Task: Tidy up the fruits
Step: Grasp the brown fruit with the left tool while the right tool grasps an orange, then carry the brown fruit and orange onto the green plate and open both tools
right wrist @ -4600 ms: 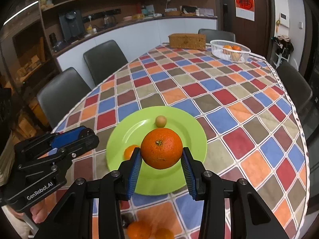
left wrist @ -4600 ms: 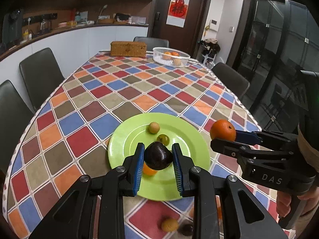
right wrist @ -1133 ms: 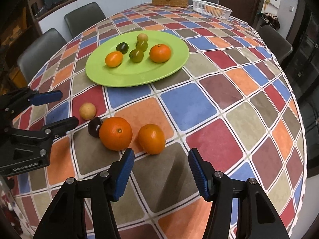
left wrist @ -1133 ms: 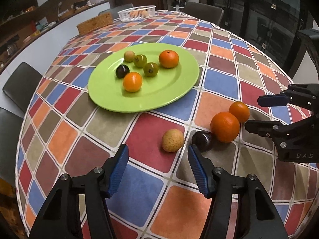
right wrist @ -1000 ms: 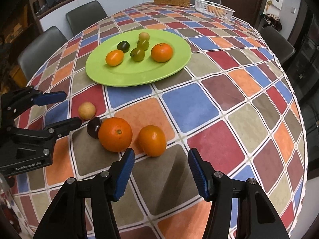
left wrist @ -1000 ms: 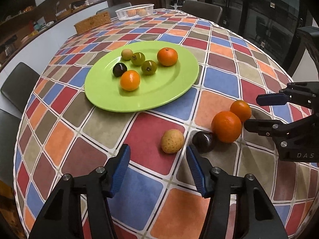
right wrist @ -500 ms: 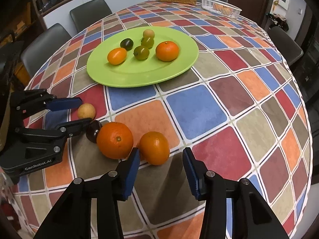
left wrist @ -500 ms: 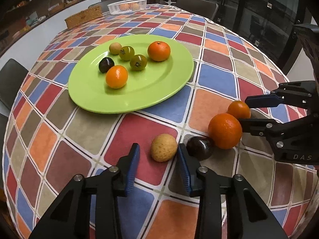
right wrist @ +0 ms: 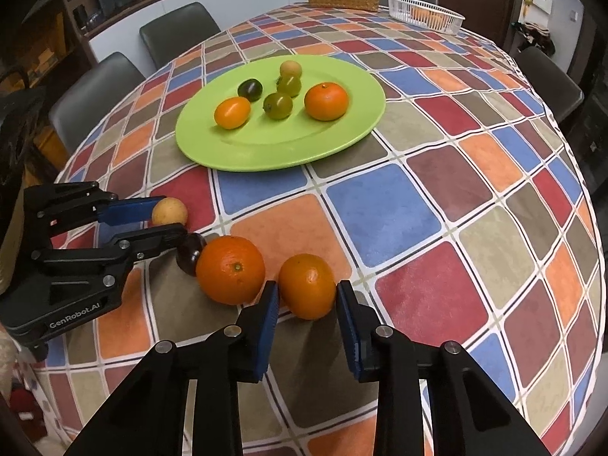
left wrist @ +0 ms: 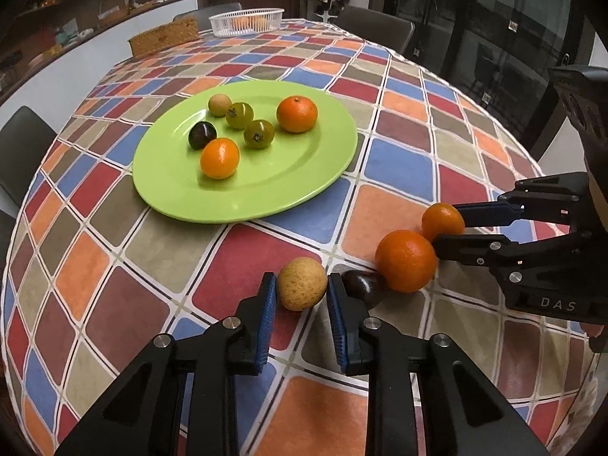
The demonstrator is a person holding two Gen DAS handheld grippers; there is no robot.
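Now we see our left gripper (left wrist: 300, 296) fingers just closed on the tan fruit (left wrist: 302, 283), lower centre, right gripper (right wrist: 306, 302) fingers just clamped on the small orange (right wrist: 307, 285), bare desk (right wrist: 437, 205) between them and the green plate (right wrist: 266, 152), desk edge close below.

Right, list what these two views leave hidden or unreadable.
- Dark plum: in the left wrist view the left gripper's finger covers part of it; in the right wrist view the same finger and the big orange do.
- White basket: too far and small to tell which fruit it holds.
- Person: only dark edges show at the frame borders.
- Tan fruit's underside: hidden in both views.
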